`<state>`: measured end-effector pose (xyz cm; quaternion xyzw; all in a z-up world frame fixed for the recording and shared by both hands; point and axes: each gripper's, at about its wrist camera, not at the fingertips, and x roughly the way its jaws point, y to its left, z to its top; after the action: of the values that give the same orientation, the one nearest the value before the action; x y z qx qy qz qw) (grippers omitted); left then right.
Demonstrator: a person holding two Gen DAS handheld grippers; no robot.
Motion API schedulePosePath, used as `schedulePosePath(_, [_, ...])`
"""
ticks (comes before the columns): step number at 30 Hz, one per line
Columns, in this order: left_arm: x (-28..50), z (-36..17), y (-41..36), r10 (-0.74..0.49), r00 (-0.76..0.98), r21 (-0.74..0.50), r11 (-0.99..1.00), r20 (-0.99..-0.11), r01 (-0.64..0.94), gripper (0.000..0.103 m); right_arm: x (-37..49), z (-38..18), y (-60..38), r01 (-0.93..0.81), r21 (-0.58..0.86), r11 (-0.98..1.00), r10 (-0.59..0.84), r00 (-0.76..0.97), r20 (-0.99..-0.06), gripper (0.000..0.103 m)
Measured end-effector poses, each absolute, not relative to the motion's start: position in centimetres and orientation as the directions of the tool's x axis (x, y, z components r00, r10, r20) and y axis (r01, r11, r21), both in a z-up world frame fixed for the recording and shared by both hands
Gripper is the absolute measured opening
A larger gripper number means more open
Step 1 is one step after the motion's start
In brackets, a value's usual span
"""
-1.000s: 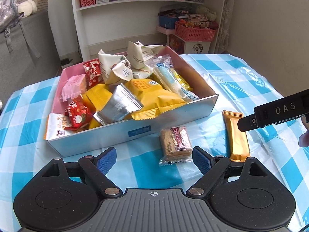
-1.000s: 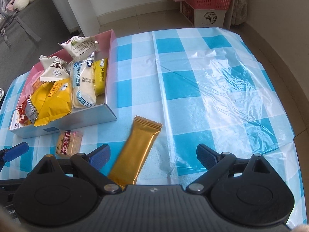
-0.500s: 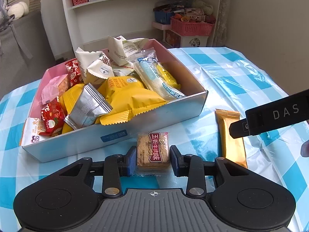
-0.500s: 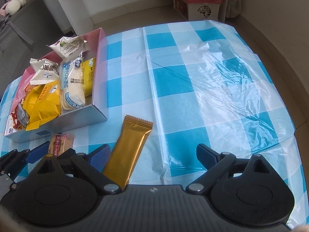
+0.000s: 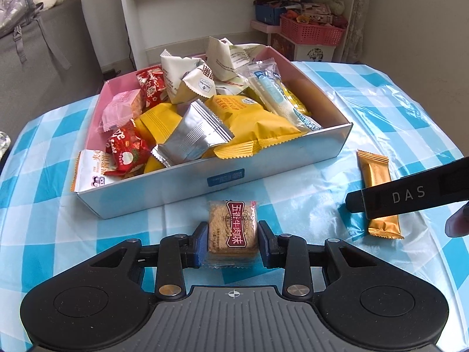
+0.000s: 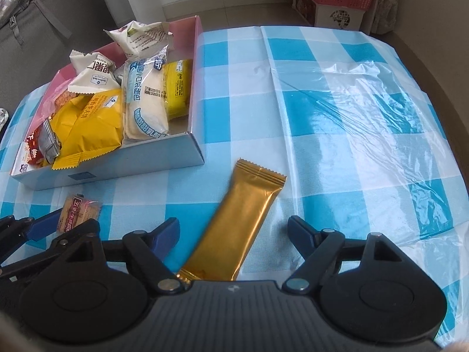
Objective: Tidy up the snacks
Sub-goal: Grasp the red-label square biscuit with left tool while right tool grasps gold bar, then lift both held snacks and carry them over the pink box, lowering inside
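My left gripper (image 5: 233,239) is shut on a square cracker packet (image 5: 233,228) with a dark red label, just in front of the snack box (image 5: 263,164). The box has pink inner walls and is piled with yellow, white, red and silver packets. A gold bar wrapper (image 6: 237,226) lies on the checked cloth between the fingers of my right gripper (image 6: 233,230), which is open and empty around it. The gold bar also shows in the left wrist view (image 5: 378,187), partly behind the right gripper's finger. The cracker packet shows in the right wrist view (image 6: 77,212).
The table has a blue and white checked cloth (image 6: 337,102) under clear plastic. The table edge curves away at the right. A white shelf unit (image 5: 234,6) and pink baskets (image 5: 310,30) stand on the floor behind.
My left gripper went from open to shut on the cracker packet and has lifted it slightly. My right gripper has moved forward around the gold bar, still open.
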<state>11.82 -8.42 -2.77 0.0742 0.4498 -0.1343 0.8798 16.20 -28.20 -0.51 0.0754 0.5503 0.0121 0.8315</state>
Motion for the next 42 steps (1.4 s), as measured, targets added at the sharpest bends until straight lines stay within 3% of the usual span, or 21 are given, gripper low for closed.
schedulePosePath(7, [11.4, -2.6, -7.1, -0.166, 0.552, 0.014, 0.952, -0.817, 0.307, 0.032, 15.7, -0.3, -27.0, -0.019, 0.089, 0.996, 0.089, 0.408, -0.909, 0.063])
schedulePosePath(17, [10.9, -2.3, -6.3, -0.163, 0.551, 0.020, 0.950, -0.818, 0.311, 0.032, 15.0, 0.3, -26.4, -0.094, 0.080, 0.992, 0.111, 0.405, -0.907, 0.026])
schedulePosePath(28, [10.5, -1.2, -5.2, -0.188, 0.557, 0.000, 0.948, -0.809, 0.319, 0.031, 14.3, 1.4, -27.0, -0.104, 0.136, 0.985, 0.167, 0.396, -0.903, 0.026])
schedulePosePath(31, [10.4, -0.6, -4.5, -0.196, 0.558, -0.015, 0.950, -0.807, 0.313, 0.019, 14.2, 2.0, -27.6, -0.091, 0.156, 0.984, 0.180, 0.413, -0.893, 0.026])
schedulePosePath(42, [10.1, 0.4, -3.7, -0.288, 0.538, -0.070, 0.919, -0.792, 0.389, 0.023, 14.4, 3.3, -28.1, -0.073, 0.218, 0.973, 0.227, 0.447, -0.865, 0.026])
